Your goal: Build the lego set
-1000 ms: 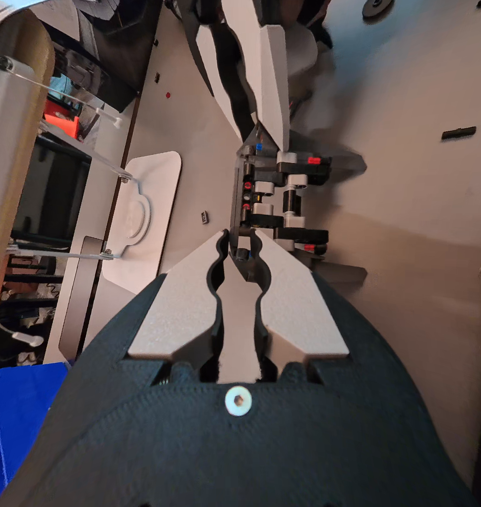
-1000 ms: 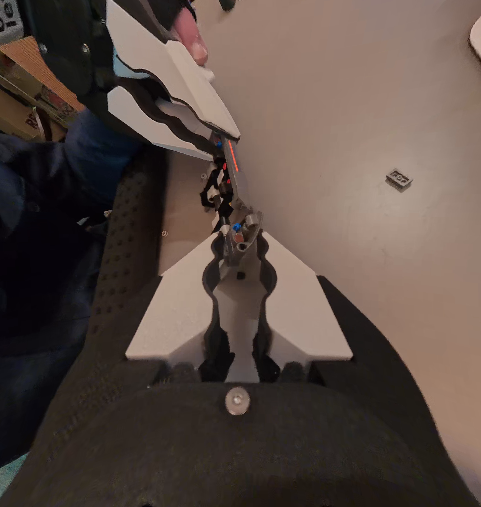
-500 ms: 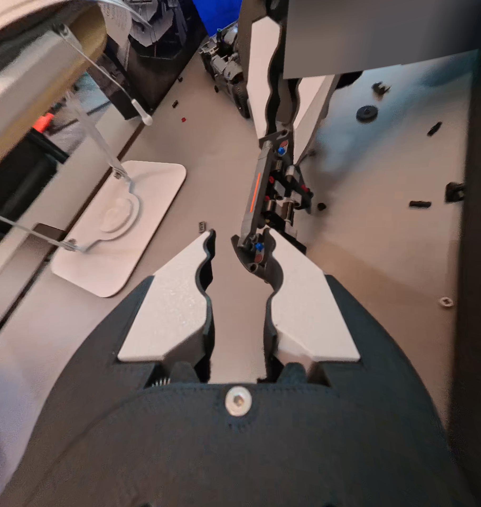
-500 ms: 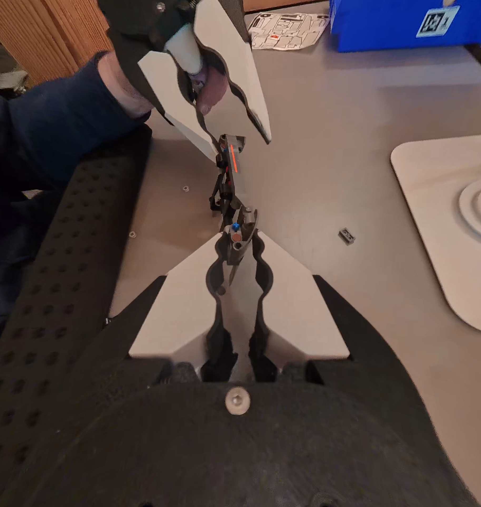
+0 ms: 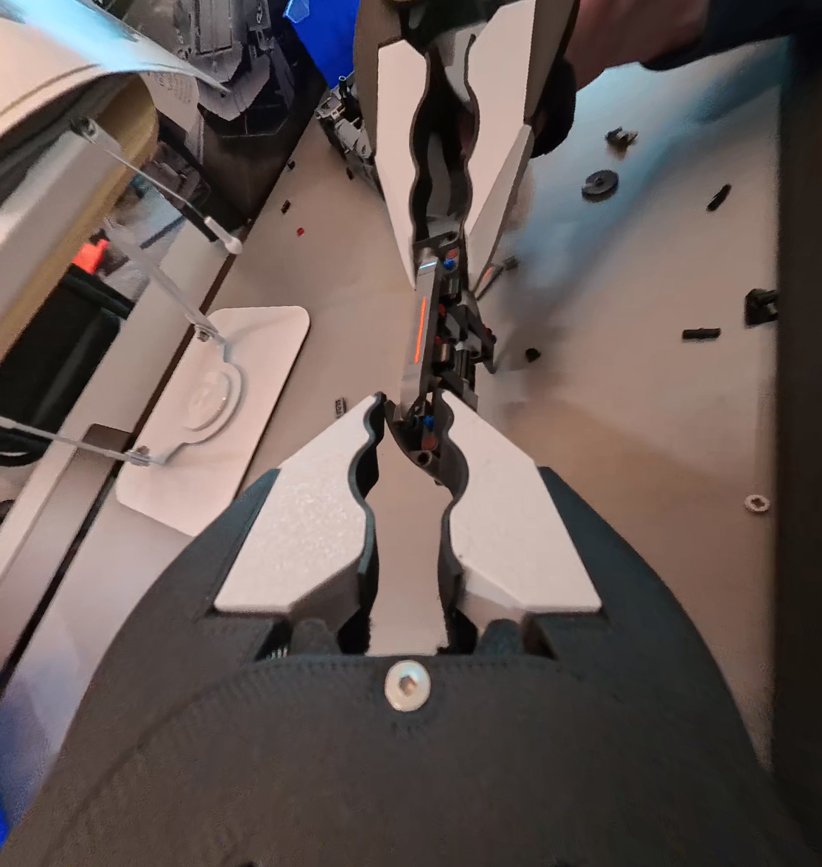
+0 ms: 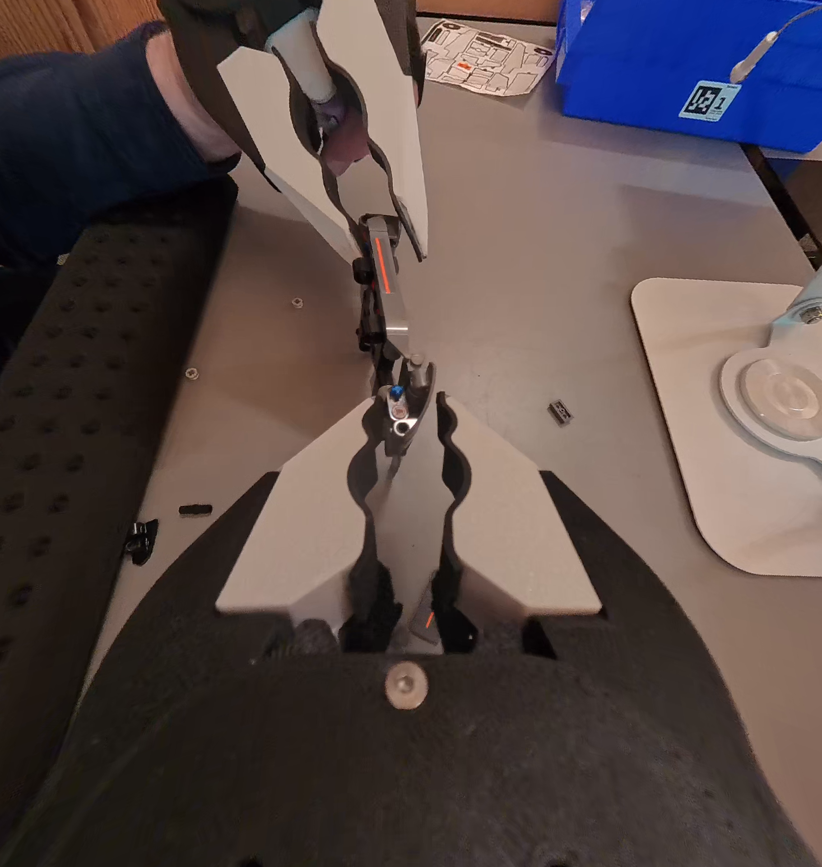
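The left gripper (image 5: 410,403) is closed to a narrow gap on one end of the lego assembly (image 5: 420,328); both finger pads appear to touch that end. The assembly is a slim grey beam with an orange stripe and black, red and blue fittings along one side. It runs straight ahead from the left fingertips to the right gripper (image 6: 406,401), which faces it from the opposite side.

The right gripper stands slightly apart. The other end of the assembly, with a blue pin, lies against its left finger, and a clear gap remains to its right finger.

The assembly sits above the grey table (image 6: 540,281). A small dark grey plate (image 6: 560,413) lies just right of the right fingertips, and a white stand base (image 6: 728,469) lies farther right. A black perforated mat (image 6: 48,422) lies to the left. A blue bin (image 6: 657,61) and an instruction sheet (image 6: 484,56) lie far ahead.
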`<state>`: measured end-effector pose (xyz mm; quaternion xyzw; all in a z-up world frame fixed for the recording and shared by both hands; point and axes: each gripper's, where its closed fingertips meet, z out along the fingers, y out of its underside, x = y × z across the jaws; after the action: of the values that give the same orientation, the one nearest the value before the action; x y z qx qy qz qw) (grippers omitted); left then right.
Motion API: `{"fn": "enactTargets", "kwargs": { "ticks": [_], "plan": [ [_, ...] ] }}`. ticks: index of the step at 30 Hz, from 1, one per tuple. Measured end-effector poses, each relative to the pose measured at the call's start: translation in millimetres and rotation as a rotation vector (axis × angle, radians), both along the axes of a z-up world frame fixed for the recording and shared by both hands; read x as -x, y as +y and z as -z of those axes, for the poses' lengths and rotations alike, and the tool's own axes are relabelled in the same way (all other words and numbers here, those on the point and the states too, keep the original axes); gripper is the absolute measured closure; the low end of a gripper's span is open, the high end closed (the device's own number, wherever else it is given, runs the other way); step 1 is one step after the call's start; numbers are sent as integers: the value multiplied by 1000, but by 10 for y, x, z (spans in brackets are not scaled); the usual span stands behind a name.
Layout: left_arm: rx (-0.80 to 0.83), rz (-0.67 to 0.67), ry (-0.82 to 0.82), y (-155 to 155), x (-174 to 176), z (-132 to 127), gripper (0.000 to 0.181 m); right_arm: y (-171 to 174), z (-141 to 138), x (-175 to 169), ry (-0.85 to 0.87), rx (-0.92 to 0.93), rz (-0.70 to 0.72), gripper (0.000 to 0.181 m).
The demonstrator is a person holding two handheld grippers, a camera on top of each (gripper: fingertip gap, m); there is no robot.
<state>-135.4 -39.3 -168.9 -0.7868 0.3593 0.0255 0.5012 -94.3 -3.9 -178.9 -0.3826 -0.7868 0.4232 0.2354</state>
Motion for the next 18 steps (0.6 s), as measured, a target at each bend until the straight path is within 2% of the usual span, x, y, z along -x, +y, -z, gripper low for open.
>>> {"fn": "enactTargets", "kwargs": {
  "ticks": [6,13,18],
  "plan": [
    [-23,39,52,-20,-95,-3,163,-21,20,-82,-18,-17,-42,167],
    [25,82,-54,-70,-166,28,149,-60,38,-127,-4,-64,-80,168],
    [49,101,-90,-105,-183,49,149,-69,50,-131,-6,-65,-85,168]
  ]
}}
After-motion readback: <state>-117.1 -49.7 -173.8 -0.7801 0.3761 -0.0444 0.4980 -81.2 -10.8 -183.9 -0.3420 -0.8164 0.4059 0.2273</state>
